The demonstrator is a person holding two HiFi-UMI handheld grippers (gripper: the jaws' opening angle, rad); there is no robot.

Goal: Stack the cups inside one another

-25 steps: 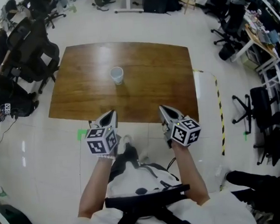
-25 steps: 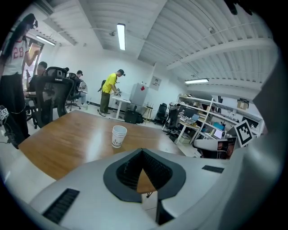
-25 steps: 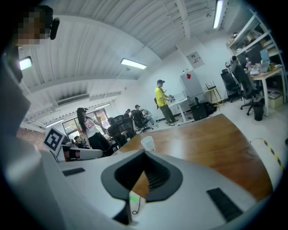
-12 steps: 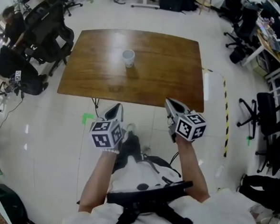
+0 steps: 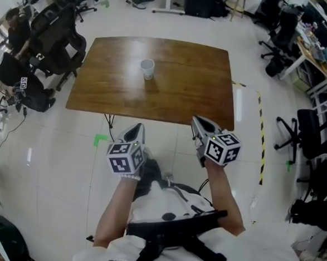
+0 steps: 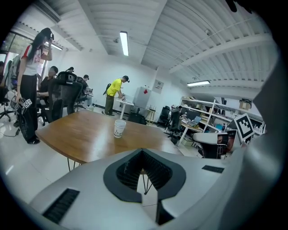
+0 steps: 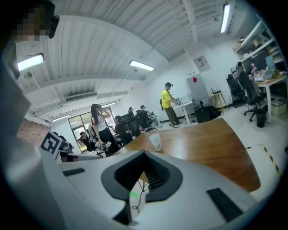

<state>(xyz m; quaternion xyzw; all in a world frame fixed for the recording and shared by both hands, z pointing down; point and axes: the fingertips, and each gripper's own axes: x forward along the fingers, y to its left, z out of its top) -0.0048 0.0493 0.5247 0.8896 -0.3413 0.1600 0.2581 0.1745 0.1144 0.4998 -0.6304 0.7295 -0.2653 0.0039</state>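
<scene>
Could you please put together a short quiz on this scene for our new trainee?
1. True or false: the white cup lies on its side on the wooden table.
2. What is between the jaws of the left hand-held gripper? A) a cup B) nothing C) a cable
3. Fill in the blank: the right hand-held gripper is ____ (open or shut).

Key: 1 false, it stands upright; 2 B; 3 shut.
</scene>
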